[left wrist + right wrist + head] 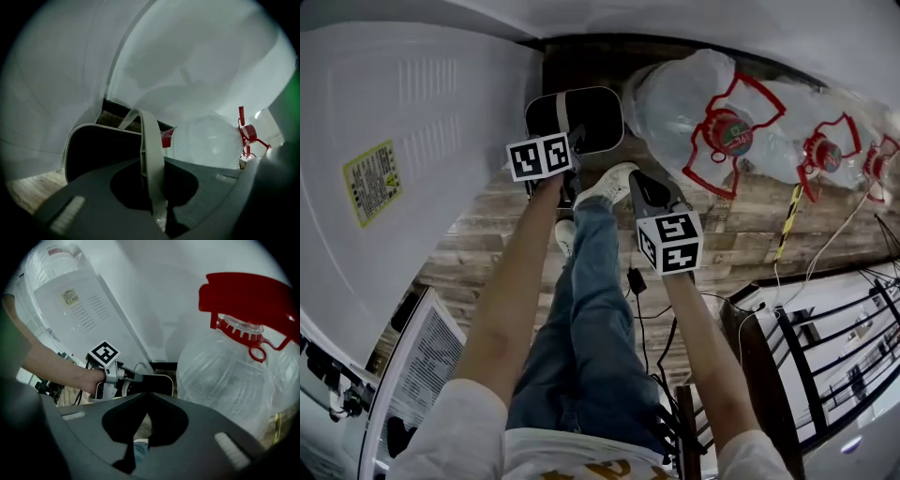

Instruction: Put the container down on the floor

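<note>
Wood-plank floor (487, 244) meets a white wall (694, 23), where three clear water jugs with red caps lie in a row: one (680, 98), two (825, 117), three (886, 159). The left gripper (574, 141) pinches the white handle (152, 154) of the one black container (598, 114), low by the wall beside the nearest jug; contact with the floor cannot be made out. The right gripper (639, 183) hangs nearby, jaws pressed together on nothing.

Dim, cool, even light; fisheye edges bend and blacken; the left claw (157, 206) looms blurred.
</note>
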Demonstrator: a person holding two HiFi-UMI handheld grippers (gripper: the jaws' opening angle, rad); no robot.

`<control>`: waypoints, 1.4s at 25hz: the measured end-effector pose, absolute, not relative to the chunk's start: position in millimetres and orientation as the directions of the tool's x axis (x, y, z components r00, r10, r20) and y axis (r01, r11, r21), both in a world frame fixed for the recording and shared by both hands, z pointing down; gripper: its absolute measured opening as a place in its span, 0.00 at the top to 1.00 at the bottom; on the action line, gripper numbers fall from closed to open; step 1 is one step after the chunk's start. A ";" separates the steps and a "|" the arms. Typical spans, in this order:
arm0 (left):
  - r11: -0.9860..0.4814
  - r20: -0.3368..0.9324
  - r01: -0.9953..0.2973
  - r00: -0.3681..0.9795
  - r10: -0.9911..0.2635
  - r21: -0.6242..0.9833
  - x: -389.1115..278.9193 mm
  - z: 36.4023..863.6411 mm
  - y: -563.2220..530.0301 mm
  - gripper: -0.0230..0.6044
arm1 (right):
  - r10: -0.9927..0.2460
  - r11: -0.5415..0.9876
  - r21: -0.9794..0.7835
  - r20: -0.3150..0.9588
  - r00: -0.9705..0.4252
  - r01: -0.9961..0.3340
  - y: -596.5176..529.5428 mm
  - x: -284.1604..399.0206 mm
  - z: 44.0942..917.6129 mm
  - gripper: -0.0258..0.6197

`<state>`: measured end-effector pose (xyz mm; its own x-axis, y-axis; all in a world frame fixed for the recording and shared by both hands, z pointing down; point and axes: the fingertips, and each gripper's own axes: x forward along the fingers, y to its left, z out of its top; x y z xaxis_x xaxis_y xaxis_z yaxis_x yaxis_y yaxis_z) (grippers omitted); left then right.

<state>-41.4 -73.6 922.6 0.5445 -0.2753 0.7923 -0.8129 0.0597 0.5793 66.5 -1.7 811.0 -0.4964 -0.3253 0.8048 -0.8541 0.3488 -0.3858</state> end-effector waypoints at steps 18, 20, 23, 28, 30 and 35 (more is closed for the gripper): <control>0.041 0.905 -0.924 0.361 -0.225 0.379 -91.3 937.0 -65.3 0.80 | -0.301 0.383 -0.385 0.807 -0.508 -0.840 -7.0 39.8 814.0 0.92; 0.076 0.919 -0.934 0.324 -0.226 0.348 -102.4 934.1 -62.6 0.76 | -0.290 0.418 -0.387 0.801 -0.524 -0.822 -5.0 31.7 811.7 0.92; 0.090 0.930 -0.943 0.296 -0.218 0.322 -107.3 929.1 -59.2 0.75 | -0.283 0.462 -0.381 0.792 -0.540 -0.801 -1.8 26.8 809.1 0.92; 0.022 0.947 -0.963 0.259 -0.188 0.268 -110.7 929.3 -45.2 0.74 | -0.288 0.421 -0.382 0.804 -0.520 -0.823 5.9 27.2 818.3 0.92; 0.041 0.957 -0.973 0.217 -0.193 0.229 -123.8 929.0 -42.5 0.72 | -0.286 0.455 -0.363 0.805 -0.520 -0.813 2.6 21.3 819.5 0.92; 0.009 0.971 -0.985 0.165 -0.173 0.169 -132.8 929.5 -29.4 0.70 | -0.314 0.450 -0.341 0.805 -0.504 -0.825 -10.5 23.0 819.5 0.92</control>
